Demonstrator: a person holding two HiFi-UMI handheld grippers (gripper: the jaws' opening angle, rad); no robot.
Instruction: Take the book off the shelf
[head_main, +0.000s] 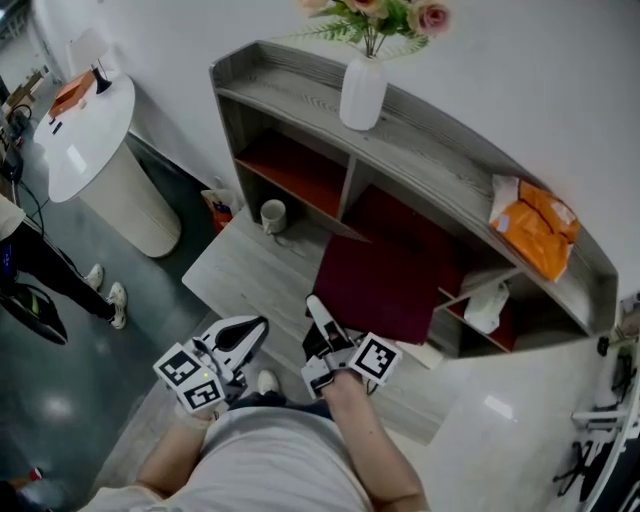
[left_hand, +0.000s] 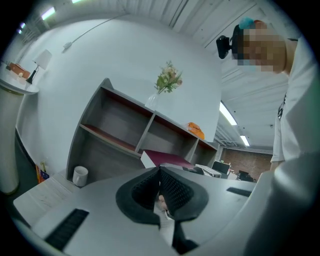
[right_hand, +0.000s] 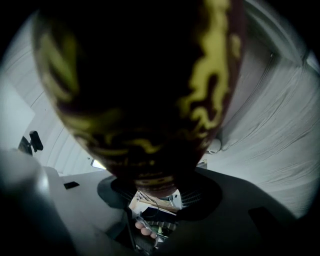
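No word, number or brand can be read anywhere. The dark red book (right_hand: 150, 100), filling the upper middle of the right gripper view, bears curling yellow marks too blurred to read as letters. The square black-and-white markers (head_main: 375, 357) at lower centre of the head view show patterns only, and the orange packet (head_main: 535, 228) at right shows no legible print.
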